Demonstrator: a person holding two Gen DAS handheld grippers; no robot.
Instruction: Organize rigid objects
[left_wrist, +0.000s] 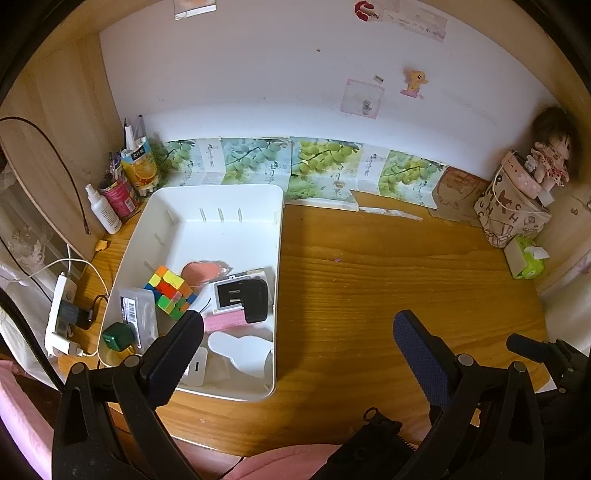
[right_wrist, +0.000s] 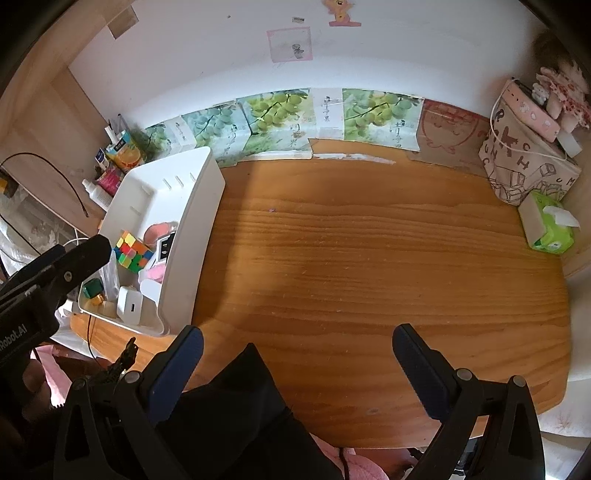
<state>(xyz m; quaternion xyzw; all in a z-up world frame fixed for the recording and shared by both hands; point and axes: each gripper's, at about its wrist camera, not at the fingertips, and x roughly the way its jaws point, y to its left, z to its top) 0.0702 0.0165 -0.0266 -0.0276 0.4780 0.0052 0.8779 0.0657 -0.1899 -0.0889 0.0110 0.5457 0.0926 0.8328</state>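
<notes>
A white plastic bin (left_wrist: 221, 201) (right_wrist: 192, 236) stands on the left of the wooden desk (left_wrist: 406, 280). In it lie a colourful puzzle cube (left_wrist: 170, 292) (right_wrist: 132, 252), a black charger (left_wrist: 251, 300), a clear box with a barcode (left_wrist: 137, 314), a green cube plug (left_wrist: 117, 336), a white USB charger (right_wrist: 130, 305) and a white flat piece (left_wrist: 242, 352). My left gripper (left_wrist: 299, 325) is open and empty, hovering at the bin's near right corner. My right gripper (right_wrist: 297, 341) is open and empty over the bare desk near its front edge.
A juice carton (left_wrist: 142, 166), a can with pens and a spray bottle (left_wrist: 103, 208) stand behind the bin. A power strip (left_wrist: 61, 314) lies left of it. A patterned bag (right_wrist: 524, 166), tissue pack (right_wrist: 550, 225) and doll (left_wrist: 552, 151) sit at the right.
</notes>
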